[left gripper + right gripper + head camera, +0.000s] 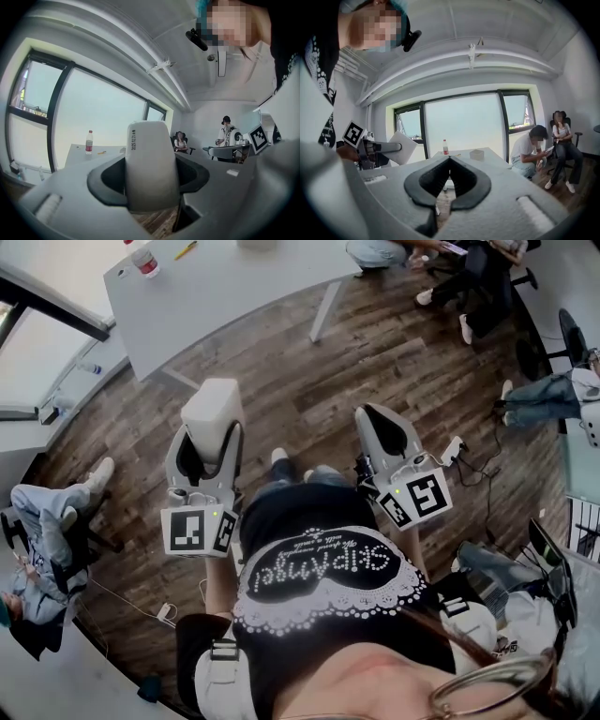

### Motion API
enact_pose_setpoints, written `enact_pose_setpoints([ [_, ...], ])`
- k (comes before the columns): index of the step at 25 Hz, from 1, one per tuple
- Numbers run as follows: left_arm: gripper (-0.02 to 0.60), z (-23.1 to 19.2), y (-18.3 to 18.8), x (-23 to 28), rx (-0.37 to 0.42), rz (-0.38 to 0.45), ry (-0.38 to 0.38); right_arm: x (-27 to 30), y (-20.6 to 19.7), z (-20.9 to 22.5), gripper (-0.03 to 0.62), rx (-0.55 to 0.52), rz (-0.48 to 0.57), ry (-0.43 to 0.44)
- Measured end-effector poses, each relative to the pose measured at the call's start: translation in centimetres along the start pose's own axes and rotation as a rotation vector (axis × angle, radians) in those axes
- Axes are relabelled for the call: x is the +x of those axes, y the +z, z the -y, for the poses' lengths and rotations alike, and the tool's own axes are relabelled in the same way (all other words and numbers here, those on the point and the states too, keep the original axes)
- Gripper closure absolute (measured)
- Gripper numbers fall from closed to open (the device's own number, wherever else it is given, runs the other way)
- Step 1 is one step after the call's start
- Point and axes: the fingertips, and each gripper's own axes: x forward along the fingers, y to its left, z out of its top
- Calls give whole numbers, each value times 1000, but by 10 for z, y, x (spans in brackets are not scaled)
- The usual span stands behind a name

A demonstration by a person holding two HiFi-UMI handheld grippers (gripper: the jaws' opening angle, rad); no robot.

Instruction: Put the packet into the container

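Packet [151, 164]: one, white and upright, clamped between the jaws of the left gripper. It is held over the floor, short of the desk's near edge and well apart from the container. A line of dark print runs along its top left edge.
Floor [375, 362]: dark wood planks. A broad bare stretch lies between the person and the desk's near edge, and cables trail across it on the right.
Desk [234, 287]: one, white, with a slanted leg under its right end. Most of its top is bare.
People: at least four others sit round the margins of the head view, one left, two top right and one right. None is in the open stretch before the desk.
Left gripper [211, 432]: jaws closed onto the packet, which stands out well past the fingertips.
Right gripper [450, 160]: jaws pressed together with nothing between them, level with the left gripper and well apart from it.
Container [476, 154]: one, small, pale and open-topped, near the desk's right edge in the right gripper view, with bare desktop all round it.
Bottle [143, 261]: one, clear with a red label, upright near the desk's left end and well apart from the container.
Pen [186, 250]: one, yellow, lying just beside the bottle toward the desk's far edge.
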Motion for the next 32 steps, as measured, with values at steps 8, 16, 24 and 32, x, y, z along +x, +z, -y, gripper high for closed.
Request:
enact_pose_setpoints([
  [8, 302, -22, -7, 7, -18, -12, 12, 23, -5, -2, 592, 0, -21, 3],
  [16, 302, -28, -5, 12, -24, -29, 37, 38, 0, 2, 592, 4, -21, 29],
  [24, 302, -37, 3, 42, -36, -19, 70, 70, 7, 23, 592, -1, -29, 72],
  [32, 302, -44, 15, 85, -38, 3, 98, 113, 17, 52, 592, -10, -44, 121],
])
